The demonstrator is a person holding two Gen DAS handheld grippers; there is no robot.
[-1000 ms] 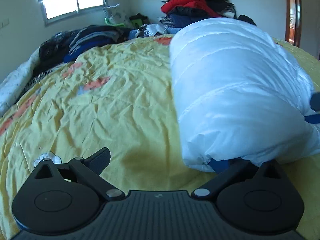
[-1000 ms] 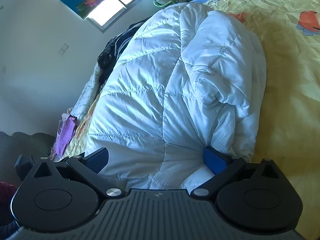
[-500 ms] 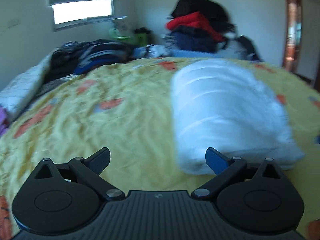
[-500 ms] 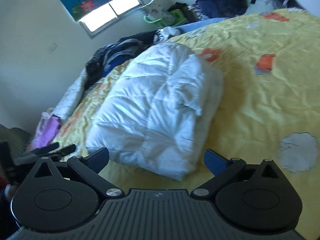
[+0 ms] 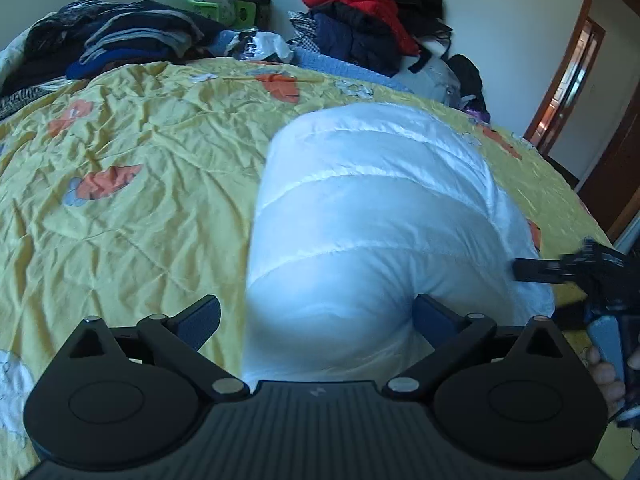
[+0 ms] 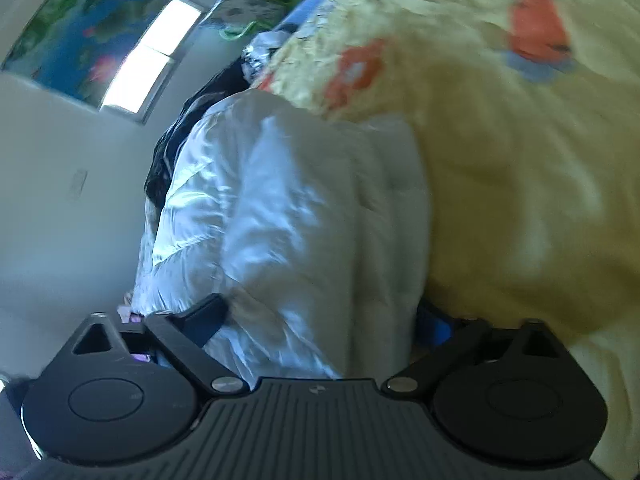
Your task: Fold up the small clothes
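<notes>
A folded white puffer jacket (image 5: 372, 216) lies on the yellow bedspread (image 5: 132, 168). My left gripper (image 5: 316, 316) is open, its fingers straddling the jacket's near end. In the right wrist view the same jacket (image 6: 280, 208) fills the middle, blurred. My right gripper (image 6: 320, 316) is open with its fingers either side of the jacket's edge. The right gripper also shows in the left wrist view (image 5: 568, 268) at the jacket's right side, held by a hand.
Piles of dark, red and blue clothes (image 5: 360, 16) lie along the far side of the bed. More dark clothes (image 5: 108, 36) lie at the back left. A wooden door frame (image 5: 572, 76) stands at the right. A window (image 6: 148, 60) is in the wall.
Both grippers pulled back from the jacket half a second ago and have now moved in again around its near end and side. Both stayed open.
</notes>
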